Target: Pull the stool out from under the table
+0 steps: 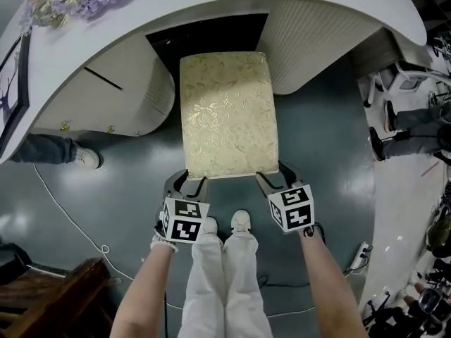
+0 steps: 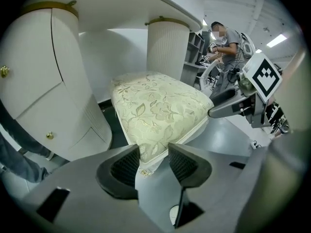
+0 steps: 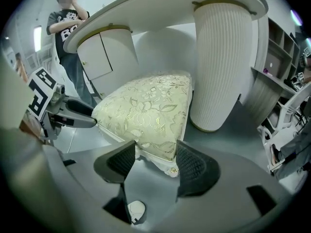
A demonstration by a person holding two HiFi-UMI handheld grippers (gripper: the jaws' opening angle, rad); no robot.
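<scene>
The stool (image 1: pixel 227 115) has a cream cushion with a gold leaf pattern and stands lengthwise, its far end at the dark opening under the white curved table (image 1: pixel 211 5). My left gripper (image 1: pixel 189 183) is shut on the stool's near left corner. In the left gripper view the cushion (image 2: pixel 155 110) corner fills the gap of that gripper (image 2: pixel 154 161), touching both pads. My right gripper (image 1: pixel 276 178) holds the near right corner. The right gripper view has the cushion (image 3: pixel 146 110) corner wedged into that gripper (image 3: pixel 155 161).
A ribbed white pedestal (image 3: pixel 221 62) stands right of the stool and a cabinet (image 2: pixel 43 81) with gold knobs left of it. Someone's shoe (image 1: pixel 84 157) and a cable (image 1: pixel 70 224) lie on the grey floor at left. A dark wooden piece (image 1: pixel 56 301) sits at bottom left.
</scene>
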